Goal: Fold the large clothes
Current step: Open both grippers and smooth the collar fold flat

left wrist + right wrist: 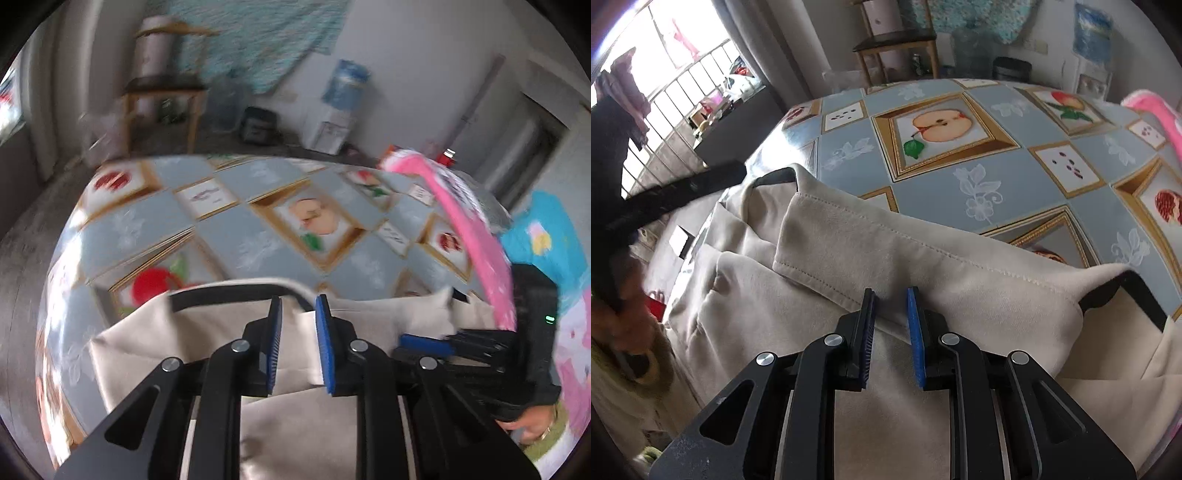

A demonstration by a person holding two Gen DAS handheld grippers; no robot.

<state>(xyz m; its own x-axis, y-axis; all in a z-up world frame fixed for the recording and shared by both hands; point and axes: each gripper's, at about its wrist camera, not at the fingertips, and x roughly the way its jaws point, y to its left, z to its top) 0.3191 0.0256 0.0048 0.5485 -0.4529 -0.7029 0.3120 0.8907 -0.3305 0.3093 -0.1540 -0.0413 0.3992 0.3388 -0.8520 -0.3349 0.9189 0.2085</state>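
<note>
So this cream jacket (923, 258) looks like a thick, soft suede-ish fabric, floppy but with some weight, so I reckon it'll drape and sag rather than hold a crease. It lies bunched at the near edge of the table (960, 166) with the fruit-print cloth, part of it hanging off toward me. Best places to grab, I'd guess, are the stitched hem fold or the black-trimmed corners (1123, 291), since the seams are stiffer and won't slip out.

My right gripper (889, 295) sits right at the stitched fold, jaws a little apart, nothing pinched as far as I can see. My left gripper (298, 302) is over the same jacket near its black trim, also slightly open and empty; that view's blurry though
</note>
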